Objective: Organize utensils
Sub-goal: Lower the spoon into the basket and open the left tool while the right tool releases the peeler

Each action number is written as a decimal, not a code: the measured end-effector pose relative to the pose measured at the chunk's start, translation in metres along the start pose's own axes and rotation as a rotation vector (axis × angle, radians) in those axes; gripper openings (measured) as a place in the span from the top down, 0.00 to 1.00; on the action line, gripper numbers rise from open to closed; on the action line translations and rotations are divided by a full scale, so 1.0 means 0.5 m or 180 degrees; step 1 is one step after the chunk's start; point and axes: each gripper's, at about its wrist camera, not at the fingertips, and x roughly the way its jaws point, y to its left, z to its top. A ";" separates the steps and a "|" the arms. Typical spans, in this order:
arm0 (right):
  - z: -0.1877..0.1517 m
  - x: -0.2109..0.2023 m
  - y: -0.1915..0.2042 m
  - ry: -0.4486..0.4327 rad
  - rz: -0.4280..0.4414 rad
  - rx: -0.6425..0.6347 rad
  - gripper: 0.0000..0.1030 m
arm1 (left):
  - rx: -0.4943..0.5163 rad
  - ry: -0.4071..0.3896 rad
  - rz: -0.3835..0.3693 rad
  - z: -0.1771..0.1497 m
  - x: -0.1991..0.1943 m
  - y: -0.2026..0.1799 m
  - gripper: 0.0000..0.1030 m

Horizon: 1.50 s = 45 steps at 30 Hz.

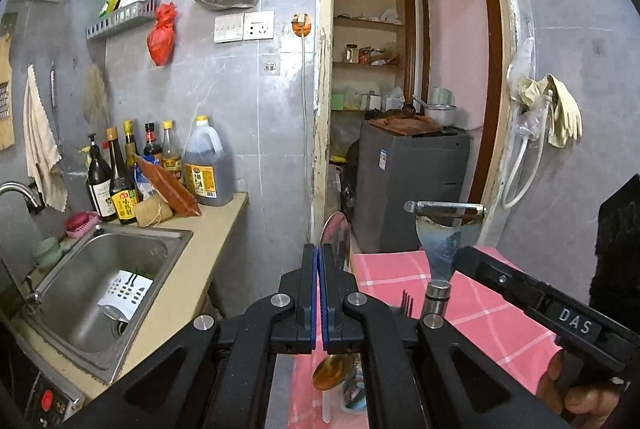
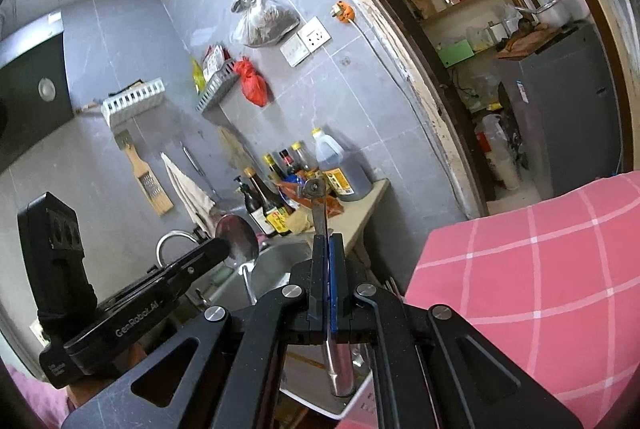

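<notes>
My left gripper (image 1: 320,249) is shut on a metal spoon (image 1: 337,235), whose bowl sticks up just past the right finger. From the right wrist view the same left gripper (image 2: 224,249) shows at the left, with the spoon (image 2: 236,241) bowl up and handle hanging down. My right gripper (image 2: 329,239) is shut on a steel Y-peeler (image 2: 318,205), seen edge-on, its handle running back under the jaws. In the left wrist view the peeler (image 1: 442,245) stands blade-up in the right gripper (image 1: 460,256). Both are held in the air beside a pink checked tablecloth (image 1: 480,313).
Fork tines (image 1: 407,303) and an amber spoon (image 1: 332,373) lie below my left gripper. A steel sink (image 1: 100,269) and a counter with several sauce bottles (image 1: 120,185) are at the left. A doorway with a grey appliance (image 1: 412,185) is ahead. The pink cloth (image 2: 520,269) fills the right.
</notes>
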 end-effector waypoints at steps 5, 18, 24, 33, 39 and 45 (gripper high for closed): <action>-0.006 -0.006 0.000 0.0043 -0.0087 -0.0130 0.99 | -0.0017 -0.0026 0.0008 -0.013 0.012 0.000 0.98; -0.036 -0.011 -0.004 0.0234 -0.0160 -0.0195 0.99 | -0.0046 0.0047 -0.0207 -0.060 0.017 0.000 0.98; -0.053 -0.009 -0.005 0.0385 -0.0178 -0.0202 0.98 | -0.0038 0.0155 -0.0331 -0.078 0.017 0.001 0.98; -0.070 -0.013 -0.001 0.0541 -0.0304 -0.0160 0.96 | -0.0473 0.0410 -0.0817 -0.080 0.019 0.036 0.96; -0.072 -0.031 -0.001 0.0538 -0.0428 -0.0134 0.81 | -0.0470 0.0531 -0.0898 -0.093 0.023 0.031 0.95; -0.059 -0.079 -0.004 0.0406 -0.0640 -0.0128 0.71 | -0.0494 0.0634 -0.0942 -0.101 0.023 0.027 0.89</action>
